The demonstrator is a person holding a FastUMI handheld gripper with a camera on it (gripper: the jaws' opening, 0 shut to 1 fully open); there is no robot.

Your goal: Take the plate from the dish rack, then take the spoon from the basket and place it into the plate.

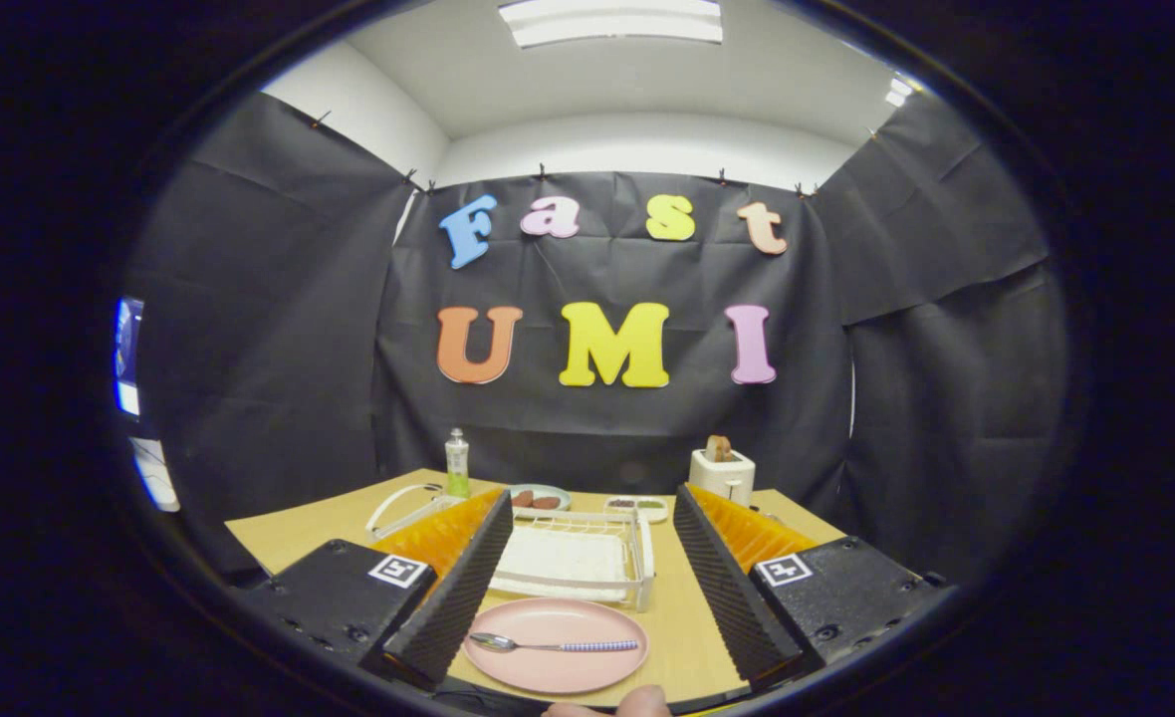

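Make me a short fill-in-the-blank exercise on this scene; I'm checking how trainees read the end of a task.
1. The spoon lies on the pink ____.
2. The gripper has its fingers ____, one on each side of the plate.
3. Just beyond the plate stands the white dish ____.
4. Far back on the table, the white toaster holds a slice of ____.

Missing words: plate; open; rack; bread
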